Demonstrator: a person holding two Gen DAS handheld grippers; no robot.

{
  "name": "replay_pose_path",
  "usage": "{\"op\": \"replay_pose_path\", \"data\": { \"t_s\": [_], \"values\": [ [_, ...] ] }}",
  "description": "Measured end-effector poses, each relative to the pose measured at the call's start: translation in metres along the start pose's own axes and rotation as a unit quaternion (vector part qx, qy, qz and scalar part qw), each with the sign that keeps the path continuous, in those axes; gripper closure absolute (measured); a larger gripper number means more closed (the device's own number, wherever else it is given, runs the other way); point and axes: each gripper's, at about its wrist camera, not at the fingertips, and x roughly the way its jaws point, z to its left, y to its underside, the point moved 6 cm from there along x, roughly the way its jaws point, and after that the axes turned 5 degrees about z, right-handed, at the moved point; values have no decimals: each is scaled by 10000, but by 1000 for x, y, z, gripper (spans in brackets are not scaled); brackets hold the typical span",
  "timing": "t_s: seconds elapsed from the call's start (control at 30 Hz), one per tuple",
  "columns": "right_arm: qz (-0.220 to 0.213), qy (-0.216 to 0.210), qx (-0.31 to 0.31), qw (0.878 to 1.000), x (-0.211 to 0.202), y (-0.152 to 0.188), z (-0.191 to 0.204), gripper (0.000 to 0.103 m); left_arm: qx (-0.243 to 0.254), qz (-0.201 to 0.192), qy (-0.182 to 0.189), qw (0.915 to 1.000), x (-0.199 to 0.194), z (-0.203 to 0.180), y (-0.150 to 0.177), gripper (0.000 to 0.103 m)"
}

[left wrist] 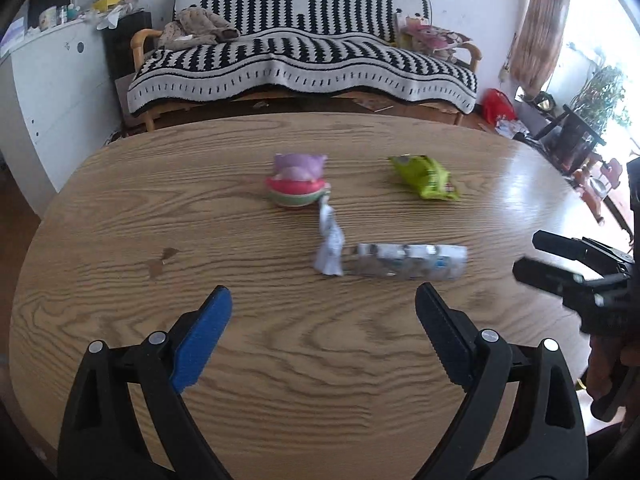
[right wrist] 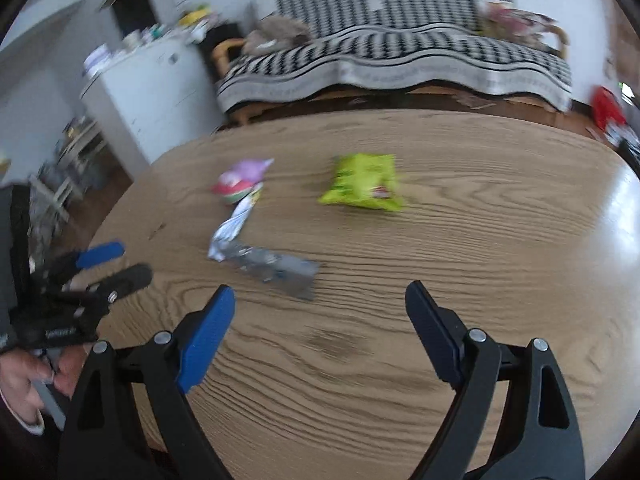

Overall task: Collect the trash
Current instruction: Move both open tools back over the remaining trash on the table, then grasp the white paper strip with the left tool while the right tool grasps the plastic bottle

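Note:
Several pieces of trash lie on the oval wooden table (left wrist: pixel 280 364). A green snack bag (left wrist: pixel 424 178) (right wrist: pixel 364 184) lies at the far right. A pink and purple round package (left wrist: pixel 298 182) (right wrist: pixel 240 184) lies left of it. A crumpled white wrapper (left wrist: pixel 330 244) (right wrist: pixel 230 232) touches a flat silver-blue wrapper (left wrist: pixel 412 262) (right wrist: pixel 280 272). My left gripper (left wrist: pixel 324 292) (right wrist: pixel 134 258) is open just short of those wrappers, holding nothing. My right gripper (right wrist: pixel 320 289) (left wrist: pixel 528 254) is open too, near the silver-blue wrapper, with nothing between its fingers. The right wrist view is blurred.
Beyond the table stands a sofa (left wrist: pixel 304 56) under a black and white blanket. A white cabinet (left wrist: pixel 52 92) with clutter on top stands at the left. A red bag (left wrist: pixel 498 106) and potted plants (left wrist: pixel 600 96) are at the right. A hand (right wrist: pixel 24 376) holds the left gripper.

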Motion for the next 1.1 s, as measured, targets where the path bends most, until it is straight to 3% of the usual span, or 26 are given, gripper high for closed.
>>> {"op": "replay_pose_path", "data": {
  "t_s": [0.17, 0.57, 0.67, 0.7, 0.83, 0.97, 1.03, 1.1],
  "values": [
    [259, 41, -709, 9971, 38, -2, 22, 17, 12, 89, 95, 9999, 31, 18, -8, 13],
    [466, 58, -1075, 9931, 99, -15, 22, 19, -307, 410, 267, 9983, 75, 37, -13, 13],
    [406, 32, -1275, 9910, 101, -15, 30, 28, -342, 421, 233, 9983, 78, 40, -15, 13],
    [396, 66, -1350, 9900, 101, -14, 34, 38, -352, 418, 234, 9982, 79, 40, -15, 13],
    [404, 150, -1610, 9860, 98, -8, 41, 60, -480, 325, 43, 9983, 78, 50, -19, 13],
    [559, 5, -1736, 9832, 88, 5, 40, 67, -775, 235, 215, 9965, 74, 59, -26, 13],
    [628, -17, -1788, 9819, 81, 13, 40, 82, -764, 195, 257, 9966, 74, 56, -31, 13],
    [617, 33, -1788, 9819, 69, 19, 36, 82, -628, 146, 284, 9975, 76, 46, -35, 13]
  ]
}}
